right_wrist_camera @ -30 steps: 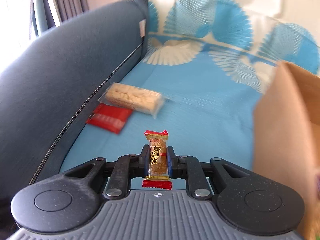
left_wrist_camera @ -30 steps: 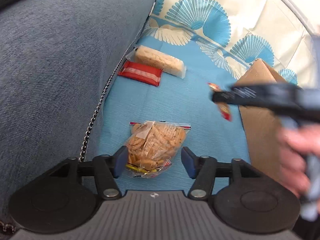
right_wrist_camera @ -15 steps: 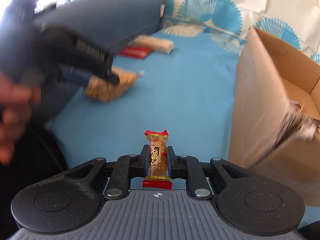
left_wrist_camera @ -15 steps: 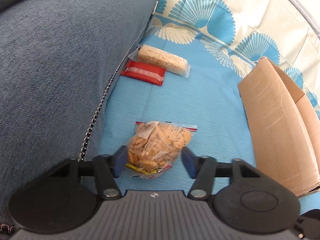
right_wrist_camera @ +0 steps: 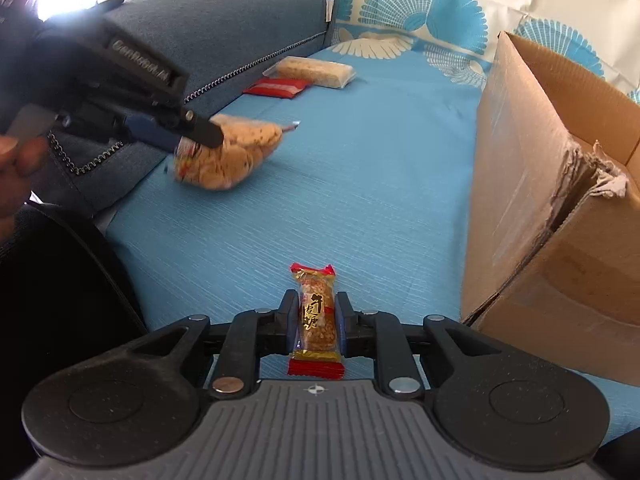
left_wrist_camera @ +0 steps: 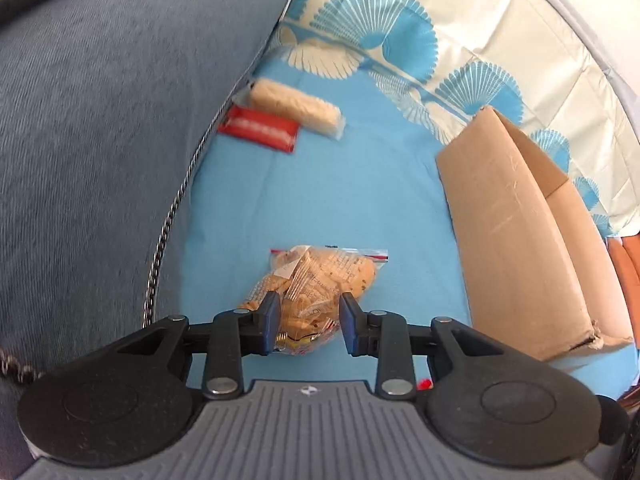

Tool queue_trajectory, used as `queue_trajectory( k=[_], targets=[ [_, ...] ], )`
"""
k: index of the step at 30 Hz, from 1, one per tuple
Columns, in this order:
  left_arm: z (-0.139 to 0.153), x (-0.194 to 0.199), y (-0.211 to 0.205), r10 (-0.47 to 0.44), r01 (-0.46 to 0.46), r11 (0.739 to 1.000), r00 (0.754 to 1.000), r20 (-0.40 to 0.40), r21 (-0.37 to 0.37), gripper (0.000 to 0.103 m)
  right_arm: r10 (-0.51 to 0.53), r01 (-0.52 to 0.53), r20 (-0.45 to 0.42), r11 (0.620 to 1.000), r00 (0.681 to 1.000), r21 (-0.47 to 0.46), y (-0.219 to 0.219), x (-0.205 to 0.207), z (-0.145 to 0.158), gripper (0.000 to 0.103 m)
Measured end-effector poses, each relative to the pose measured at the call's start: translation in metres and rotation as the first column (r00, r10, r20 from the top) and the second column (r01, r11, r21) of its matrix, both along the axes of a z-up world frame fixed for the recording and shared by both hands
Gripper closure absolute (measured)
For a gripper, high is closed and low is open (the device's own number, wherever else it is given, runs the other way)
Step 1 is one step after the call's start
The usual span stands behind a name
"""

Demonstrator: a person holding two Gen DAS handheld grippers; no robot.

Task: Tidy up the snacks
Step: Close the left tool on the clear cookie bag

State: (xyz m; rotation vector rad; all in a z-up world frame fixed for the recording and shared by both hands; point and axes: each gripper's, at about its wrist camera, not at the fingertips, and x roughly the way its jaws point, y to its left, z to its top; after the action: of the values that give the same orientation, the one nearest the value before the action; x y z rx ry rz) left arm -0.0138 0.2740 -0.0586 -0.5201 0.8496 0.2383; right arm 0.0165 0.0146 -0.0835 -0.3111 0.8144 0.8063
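Your right claw (right_wrist_camera: 316, 320) pinches the peanut candy (right_wrist_camera: 317, 316) upright for the cardboard box (right_wrist_camera: 520, 184) at frame right, while your left claw (left_wrist_camera: 307, 326) straddles the cracker bag (left_wrist_camera: 316, 284), seemingly not yet clamped.

Four snacks out here: one cracker bag (left_wrist_camera: 320, 284), one red packet (left_wrist_camera: 260, 130), one pale bar (left_wrist_camera: 294, 106) and one peanut candy (right_wrist_camera: 317, 320). One box (right_wrist_camera: 560, 184), just the one. Two claws, left (left_wrist_camera: 307, 328) and right (right_wrist_camera: 316, 326).
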Motion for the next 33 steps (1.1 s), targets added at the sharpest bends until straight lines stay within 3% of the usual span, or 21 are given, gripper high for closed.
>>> queue_trajectory(
  k=[5,13,19,24,33],
  targets=[
    [-0.006,0.011,-0.002,-0.007,0.007,1.0,0.999,-0.043,0.001,0.058,-0.004,0.004,-0.016,1.0,1.0,0.0,0.002,0.004,-0.004,0.083],
    [-0.009,0.015,-0.008,-0.007,0.008,1.0,1.0,-0.028,0.025,0.052,0.01,-0.01,0.012,1.0,1.0,-0.001,0.004,0.0,-0.005,0.084],
    [-0.004,0.02,-0.015,-0.016,0.016,0.997,1.0,-0.005,0.08,0.028,-0.012,0.012,0.001,1.0,1.0,0.014,0.001,0.002,-0.001,0.083],
    [-0.01,0.037,-0.017,-0.048,0.052,0.994,0.998,-0.051,0.098,0.024,-0.018,0.018,-0.019,1.0,1.0,-0.002,0.002,0.003,-0.004,0.083],
    [-0.015,0.042,-0.022,-0.048,0.056,0.989,0.997,-0.056,0.138,0.027,-0.018,0.018,-0.005,1.0,1.0,-0.004,0.003,0.001,-0.005,0.083]
  ],
)
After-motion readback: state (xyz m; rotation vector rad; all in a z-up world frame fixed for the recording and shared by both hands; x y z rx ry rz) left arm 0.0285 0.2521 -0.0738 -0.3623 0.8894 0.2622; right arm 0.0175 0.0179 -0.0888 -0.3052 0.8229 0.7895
